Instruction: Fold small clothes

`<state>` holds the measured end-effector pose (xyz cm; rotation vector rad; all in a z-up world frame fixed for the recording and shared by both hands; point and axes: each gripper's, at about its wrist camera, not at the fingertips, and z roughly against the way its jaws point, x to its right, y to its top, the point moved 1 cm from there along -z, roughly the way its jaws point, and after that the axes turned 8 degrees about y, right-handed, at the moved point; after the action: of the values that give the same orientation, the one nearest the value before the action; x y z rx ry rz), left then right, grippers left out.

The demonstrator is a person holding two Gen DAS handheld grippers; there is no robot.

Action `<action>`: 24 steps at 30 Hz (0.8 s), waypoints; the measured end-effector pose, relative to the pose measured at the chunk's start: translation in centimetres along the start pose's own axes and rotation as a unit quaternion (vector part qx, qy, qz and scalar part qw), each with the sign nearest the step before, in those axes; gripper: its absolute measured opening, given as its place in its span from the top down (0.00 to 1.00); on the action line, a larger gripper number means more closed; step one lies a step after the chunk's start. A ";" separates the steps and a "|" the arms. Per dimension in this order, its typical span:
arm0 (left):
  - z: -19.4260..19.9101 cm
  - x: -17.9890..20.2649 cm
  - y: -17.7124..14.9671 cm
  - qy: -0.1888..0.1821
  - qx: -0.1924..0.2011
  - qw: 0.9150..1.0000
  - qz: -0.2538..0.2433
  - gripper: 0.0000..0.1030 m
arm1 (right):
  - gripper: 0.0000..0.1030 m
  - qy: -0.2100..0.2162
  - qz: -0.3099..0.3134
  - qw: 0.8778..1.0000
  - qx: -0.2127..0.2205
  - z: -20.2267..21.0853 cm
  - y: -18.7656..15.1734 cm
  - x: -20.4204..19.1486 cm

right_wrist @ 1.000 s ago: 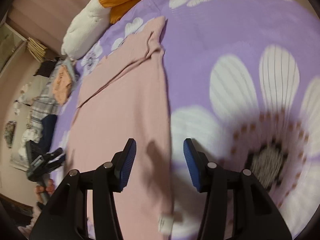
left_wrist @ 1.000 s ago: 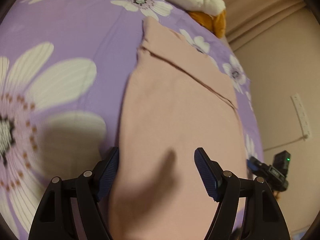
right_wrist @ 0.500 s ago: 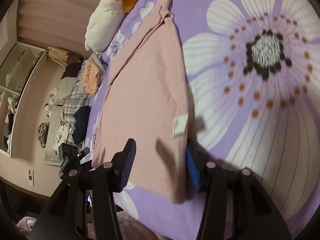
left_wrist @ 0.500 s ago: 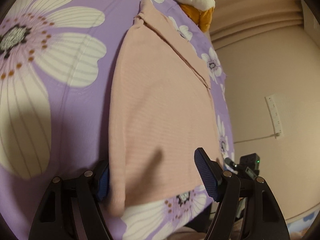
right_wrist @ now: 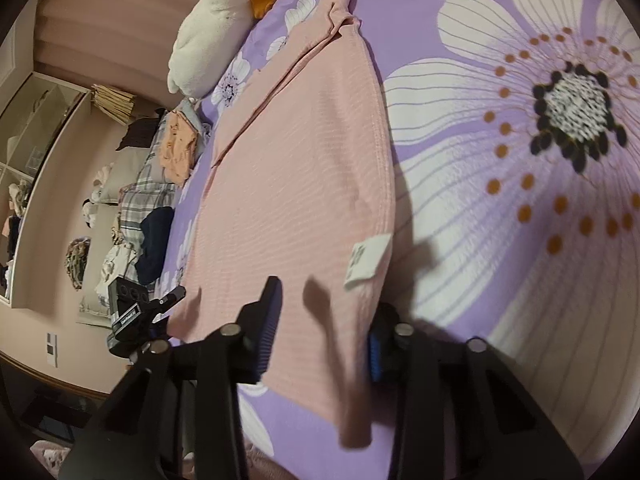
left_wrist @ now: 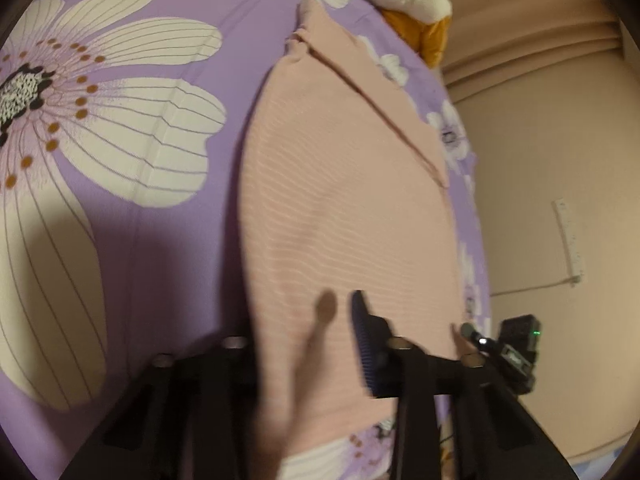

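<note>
Bed sheet [left_wrist: 168,8], purple with big white daisies, filled both views. On it lay the pink garment [left_wrist: 344,208], spread flat in one long panel, a folded-over strip along one side, a white care label [right_wrist: 368,257] near my right-hand corner.

Long axis: it ran straight away from me, near hem at the bed edge, far narrow end pointing toward the white pillow [right_wrist: 208,36] and the orange cloth beside it. Both wrist views agreed on this.

My left gripper [left_wrist: 304,340] straddled the near left corner. Its jaws had narrowed around the hem, one finger hidden under the cloth; frame was blurred, so I could not tell whether it had actually bitten. My right gripper [right_wrist: 324,332] straddled the near right corner, jaws apart, fabric lying between the pads, corner drooping below them; not clamped as far as I could see.

Risks, as I judged them:
- Uneven grip. If one side held and the other only brushed the hem, the lift would skew and the fold would land crooked.
- Pinching sheet along with garment, since the lower fingers sat against the bedding.
- The folded strip could flop open on lifting, because nothing pinned it.
- The near hem sat at the bed edge; a slack grip might let it slide off.
</note>
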<state>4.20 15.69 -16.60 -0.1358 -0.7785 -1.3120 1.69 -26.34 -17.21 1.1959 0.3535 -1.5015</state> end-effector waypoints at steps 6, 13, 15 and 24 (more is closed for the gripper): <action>0.4 -0.3 -0.1 0.022 0.009 1.000 0.009 0.94 | 0.92 -0.034 0.019 0.999 0.004 -0.2 0.5 -0.5; 3.5 2.3 0.3 -0.018 0.050 0.998 -0.024 0.98 | 0.94 0.005 0.066 0.997 0.045 1.8 1.0 -4.1; 4.6 3.4 0.6 -0.031 0.064 0.997 -0.037 0.99 | 0.95 0.019 0.077 0.995 0.056 2.3 1.3 -5.1; 6.5 6.3 1.4 -0.053 0.102 0.990 -0.081 1.00 | 0.95 0.055 0.121 0.987 0.091 3.5 2.3 -8.6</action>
<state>2.88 14.29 -7.64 0.0218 -1.0277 -1.3781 0.74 -24.97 -7.83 1.4161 0.1403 -1.2808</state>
